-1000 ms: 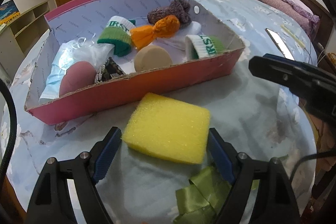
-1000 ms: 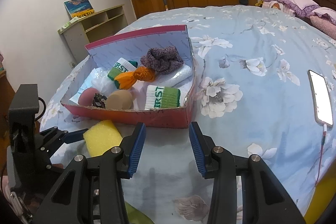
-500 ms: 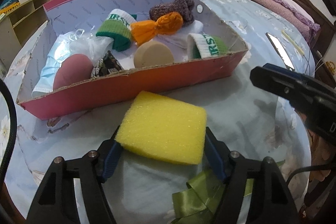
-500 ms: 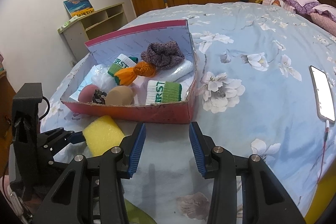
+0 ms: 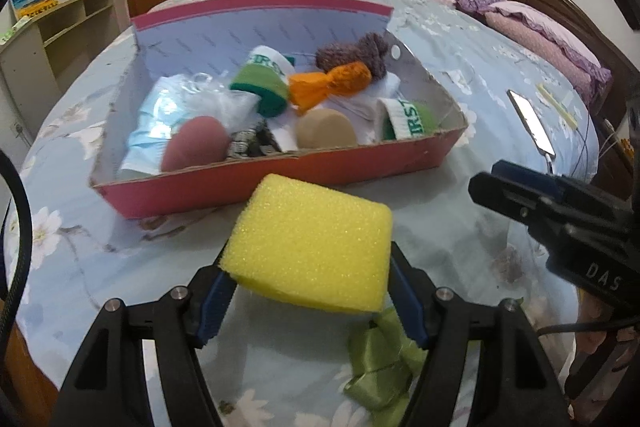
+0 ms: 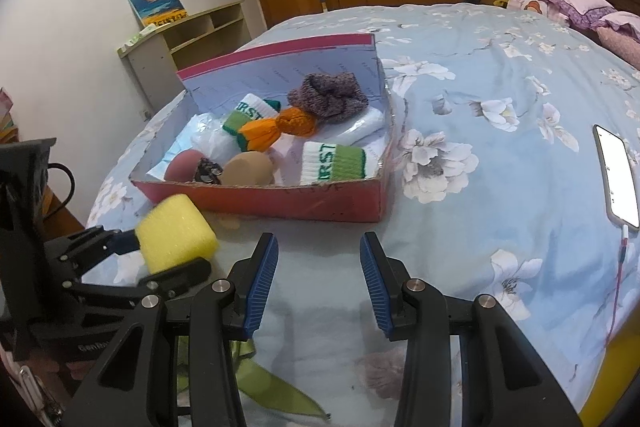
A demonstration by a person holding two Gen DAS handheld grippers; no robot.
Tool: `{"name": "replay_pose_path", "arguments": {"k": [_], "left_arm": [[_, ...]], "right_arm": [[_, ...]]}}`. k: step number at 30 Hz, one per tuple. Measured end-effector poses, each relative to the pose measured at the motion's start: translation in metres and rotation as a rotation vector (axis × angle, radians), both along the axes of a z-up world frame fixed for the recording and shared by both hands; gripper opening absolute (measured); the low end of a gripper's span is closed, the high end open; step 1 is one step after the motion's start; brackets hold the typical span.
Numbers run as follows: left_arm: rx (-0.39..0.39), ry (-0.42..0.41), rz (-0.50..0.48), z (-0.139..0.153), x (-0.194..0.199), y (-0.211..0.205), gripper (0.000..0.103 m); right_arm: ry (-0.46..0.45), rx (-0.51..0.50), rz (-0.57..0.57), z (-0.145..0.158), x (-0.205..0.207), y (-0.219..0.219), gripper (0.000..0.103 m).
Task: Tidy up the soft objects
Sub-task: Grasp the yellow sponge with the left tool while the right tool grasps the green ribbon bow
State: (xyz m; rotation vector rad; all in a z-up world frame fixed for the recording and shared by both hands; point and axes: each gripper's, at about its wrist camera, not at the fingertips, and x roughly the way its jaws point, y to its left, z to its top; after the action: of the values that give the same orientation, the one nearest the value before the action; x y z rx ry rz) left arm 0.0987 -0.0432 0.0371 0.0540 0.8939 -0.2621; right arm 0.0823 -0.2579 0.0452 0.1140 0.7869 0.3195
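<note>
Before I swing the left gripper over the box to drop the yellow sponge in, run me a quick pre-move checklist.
1. Grip: left gripper shut on the yellow sponge, squeezed at both sides: ok.
2. Sponge lifted off the bedspread: looks so, ok.
3. Sponge above the red box front wall: cannot tell.
4. Free landing spot: the box is crowded, with little bare floor showing: not ok.
5. Right gripper open, empty, off to the side of the path: ok.
6. Green ribbon caught on the fingers: cannot tell.
</note>
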Motion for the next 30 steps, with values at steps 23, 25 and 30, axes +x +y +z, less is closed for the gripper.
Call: {"name": "replay_pose_path", "arguments": {"k": [23, 25, 30], "left_arm": [[-0.017, -0.011, 0.168, 0.001, -0.04, 0.058, 0.073], [-0.021, -0.012, 0.176, 0.0, -0.042, 0.061, 0.073], [-0.03, -0.012, 0.186, -0.002, -0.045, 0.066, 0.073]], "right_arm": [[0.095, -0.027, 0.152, -0.025, -0.045, 0.057, 0.044], [0.099, -0.034, 0.162, -0.027, -0.048, 0.061, 0.044], [0.116, -0.048, 0.179, -0.033, -0.052, 0.07, 0.044]]}}
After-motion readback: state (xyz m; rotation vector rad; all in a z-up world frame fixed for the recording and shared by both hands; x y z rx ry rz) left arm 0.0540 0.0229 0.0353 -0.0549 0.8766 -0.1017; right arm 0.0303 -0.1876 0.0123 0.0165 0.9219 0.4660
